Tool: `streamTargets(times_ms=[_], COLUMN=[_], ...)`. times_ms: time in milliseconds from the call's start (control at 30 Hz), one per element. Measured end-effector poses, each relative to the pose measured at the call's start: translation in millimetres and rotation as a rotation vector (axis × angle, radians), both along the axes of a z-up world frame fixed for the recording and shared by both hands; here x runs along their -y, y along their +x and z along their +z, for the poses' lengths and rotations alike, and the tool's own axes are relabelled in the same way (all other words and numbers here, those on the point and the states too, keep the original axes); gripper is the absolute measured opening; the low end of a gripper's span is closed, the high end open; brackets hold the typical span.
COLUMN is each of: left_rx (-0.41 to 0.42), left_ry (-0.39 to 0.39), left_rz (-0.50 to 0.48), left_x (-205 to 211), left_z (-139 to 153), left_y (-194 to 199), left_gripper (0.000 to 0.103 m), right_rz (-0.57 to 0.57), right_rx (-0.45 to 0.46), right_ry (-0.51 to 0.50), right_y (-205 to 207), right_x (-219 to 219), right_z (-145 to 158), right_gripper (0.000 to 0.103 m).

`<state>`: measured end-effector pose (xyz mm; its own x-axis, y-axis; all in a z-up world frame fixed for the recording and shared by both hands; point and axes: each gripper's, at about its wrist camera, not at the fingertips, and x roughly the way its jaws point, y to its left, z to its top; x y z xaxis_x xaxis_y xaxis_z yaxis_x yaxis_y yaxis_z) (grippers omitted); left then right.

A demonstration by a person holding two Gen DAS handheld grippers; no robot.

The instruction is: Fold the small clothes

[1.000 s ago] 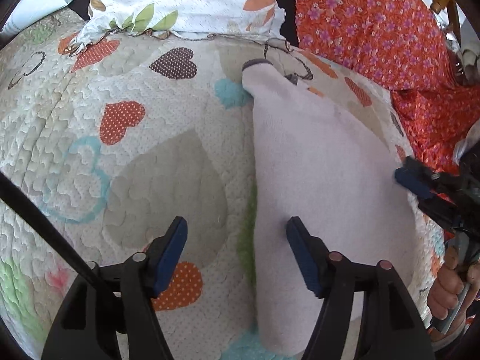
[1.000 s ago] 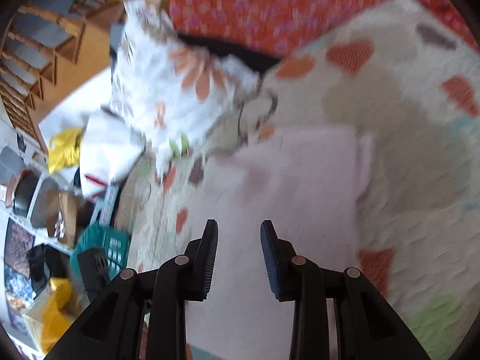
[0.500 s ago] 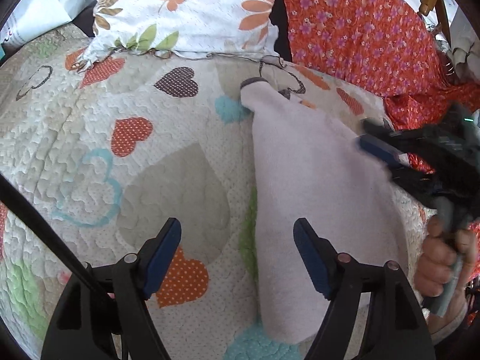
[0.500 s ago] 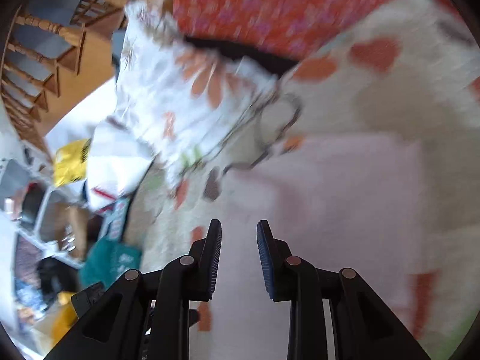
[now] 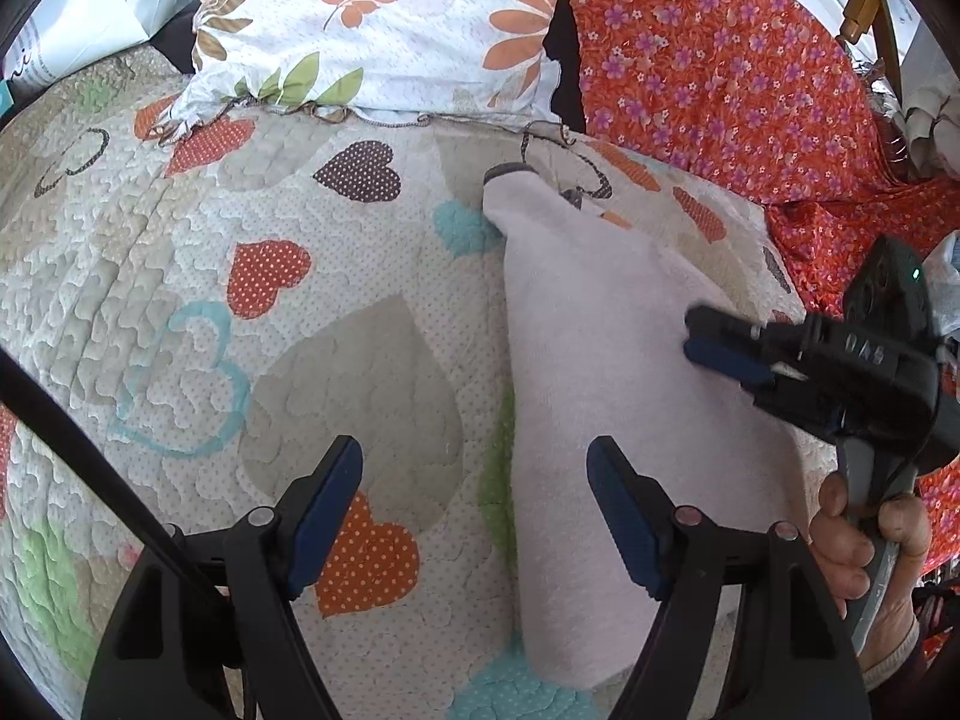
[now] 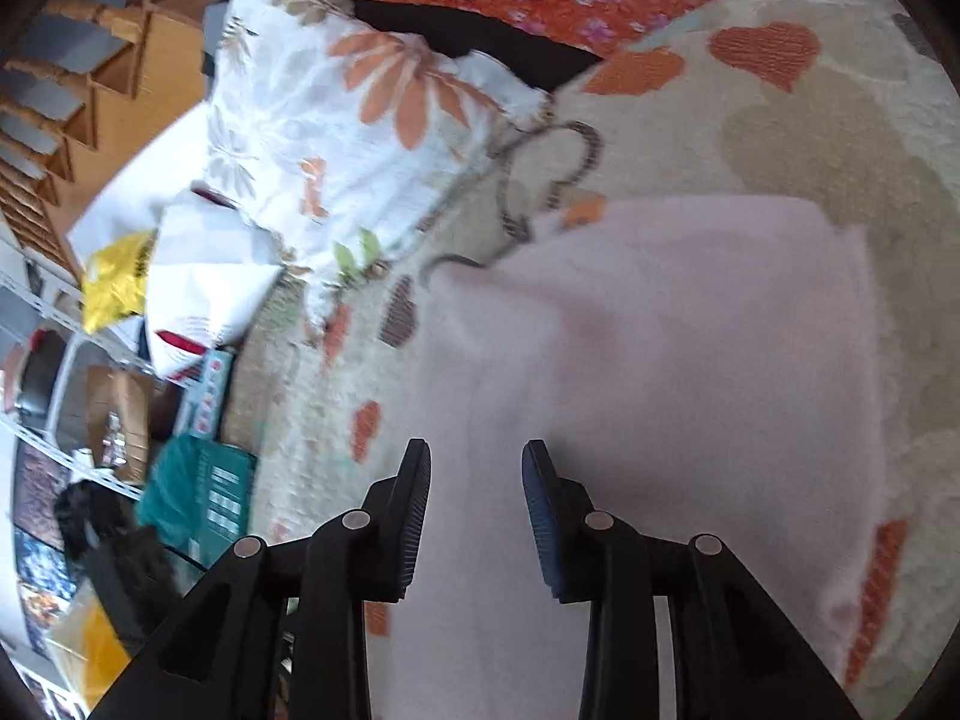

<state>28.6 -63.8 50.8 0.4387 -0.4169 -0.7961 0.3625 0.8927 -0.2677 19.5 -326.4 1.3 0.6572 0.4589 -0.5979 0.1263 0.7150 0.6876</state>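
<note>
A pale pink folded garment [image 5: 600, 360] lies flat on a heart-patterned quilt [image 5: 240, 300]; it also shows in the right wrist view [image 6: 690, 360]. A dark cuff [image 5: 507, 171] shows at its far end. My left gripper [image 5: 474, 510] is open and empty, hovering above the garment's left edge near its front end. My right gripper [image 6: 477, 510] is open with a narrow gap, empty, just above the garment. It also shows in the left wrist view [image 5: 720, 339], reaching in from the right over the cloth.
A white floral pillow [image 5: 384, 30] and an orange flowered cloth [image 5: 750, 90] lie at the back of the bed. Beyond the bed edge in the right wrist view stand shelves, a teal basket [image 6: 198, 486], a yellow bag [image 6: 114, 276] and a wooden stair rail [image 6: 72, 90].
My right gripper has moved in from the right edge over the garment toward its middle and opened slightly. My left gripper has pulled back a little and stayed open.
</note>
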Motion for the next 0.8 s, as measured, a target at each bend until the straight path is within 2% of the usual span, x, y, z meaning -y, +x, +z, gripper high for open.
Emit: streamTargets(times_ms=[300, 533, 633, 700, 800], left_rx=[0.146, 0.270, 0.360, 0.441, 0.560], left_ry=[0.060, 0.104, 0.147, 0.164, 0.167], left_rz=[0.015, 0.063, 0.107, 0.135, 0.173], left_x=[-9, -14, -14, -14, -18], left_z=[19, 32, 41, 50, 67], left_y=[-16, -28, -38, -48, -66], left_gripper=[0.077, 0.081, 0.085, 0.091, 0.098], right_rz=[-0.097, -0.101, -0.120, -0.142, -0.173], right_rx=[-0.084, -0.092, -0.099, -0.102, -0.088], right_ry=[0.048, 0.082, 0.053, 0.042, 0.028], right_y=[-50, -81, -89, -94, -100], right_x=[50, 70, 72, 74, 77], right_z=[-15, -18, -13, -10, -3], right_gripper=[0.035, 0.035, 0.035, 0.035, 0.044])
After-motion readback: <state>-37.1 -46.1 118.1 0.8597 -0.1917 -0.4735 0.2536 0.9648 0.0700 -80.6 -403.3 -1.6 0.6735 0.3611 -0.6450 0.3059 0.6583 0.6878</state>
